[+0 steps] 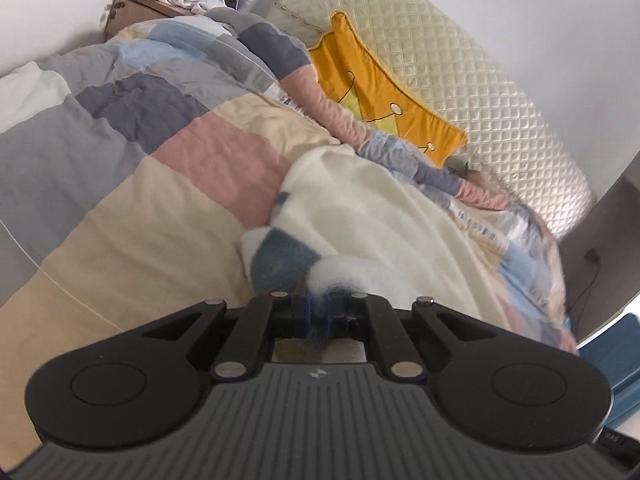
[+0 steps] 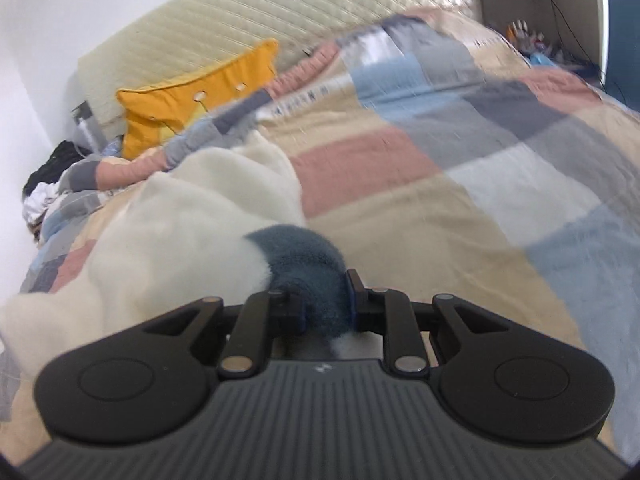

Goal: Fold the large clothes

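Between our right tongs [image 2: 326, 302] sits a pinched blue cuff of the cream fleece garment [image 2: 168, 216]; our left tongs [image 1: 318, 304] clamp another edge. Spread over the patchwork quilt [image 1: 168, 184], it wants both corners carried level and taut.
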